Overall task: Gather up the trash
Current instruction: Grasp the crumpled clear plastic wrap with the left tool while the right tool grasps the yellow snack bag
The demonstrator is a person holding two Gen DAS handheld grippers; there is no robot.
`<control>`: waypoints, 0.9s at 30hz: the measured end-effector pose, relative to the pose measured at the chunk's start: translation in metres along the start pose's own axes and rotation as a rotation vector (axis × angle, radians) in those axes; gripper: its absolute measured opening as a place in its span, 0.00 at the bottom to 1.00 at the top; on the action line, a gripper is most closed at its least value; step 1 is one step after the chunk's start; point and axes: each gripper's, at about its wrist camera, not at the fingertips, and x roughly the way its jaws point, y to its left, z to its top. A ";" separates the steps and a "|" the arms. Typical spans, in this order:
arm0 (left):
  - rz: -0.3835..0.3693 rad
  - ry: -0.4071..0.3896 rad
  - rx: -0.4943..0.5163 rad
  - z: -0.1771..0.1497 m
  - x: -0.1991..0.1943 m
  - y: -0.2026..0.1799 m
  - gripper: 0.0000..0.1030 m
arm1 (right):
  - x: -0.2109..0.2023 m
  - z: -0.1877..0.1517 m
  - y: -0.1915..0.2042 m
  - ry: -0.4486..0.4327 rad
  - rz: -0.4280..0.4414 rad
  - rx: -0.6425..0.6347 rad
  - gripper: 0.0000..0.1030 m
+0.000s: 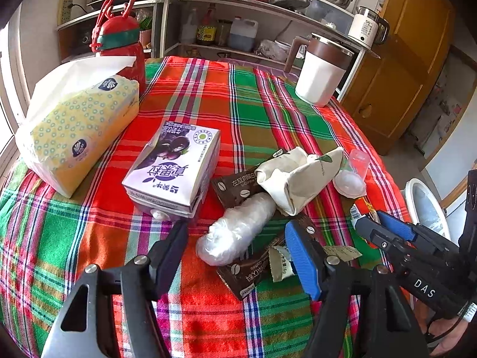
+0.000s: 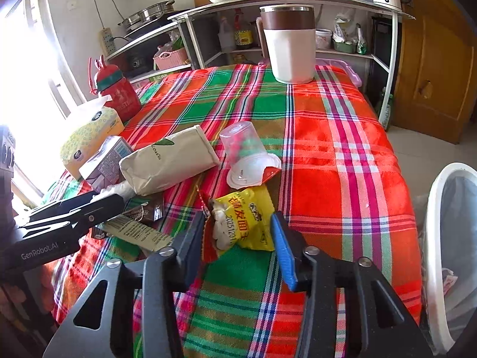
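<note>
On the plaid tablecloth [image 2: 342,137], a yellow snack wrapper [image 2: 247,220] lies between the right gripper [image 2: 238,238] fingers.

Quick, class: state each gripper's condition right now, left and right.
Left gripper: open, holding nothing, its fingers either side of the clear plastic wrap.
Right gripper: open, fingers either side of the yellow snack packet, not clamped.

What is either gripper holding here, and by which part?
Nothing is held. The left gripper is open above the clear plastic wad; the right gripper is open around the yellow snack packet, not yet closed.
</note>
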 end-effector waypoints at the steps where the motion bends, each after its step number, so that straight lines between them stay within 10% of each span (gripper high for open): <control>1: -0.007 0.002 0.002 0.000 0.001 -0.001 0.62 | 0.000 0.000 0.001 -0.001 0.000 -0.003 0.39; 13: -0.006 0.010 0.023 -0.001 0.002 -0.008 0.30 | -0.006 -0.004 0.002 -0.019 0.004 -0.009 0.34; 27: -0.025 -0.020 0.004 -0.012 -0.016 -0.013 0.29 | -0.027 -0.014 0.000 -0.061 0.006 -0.010 0.33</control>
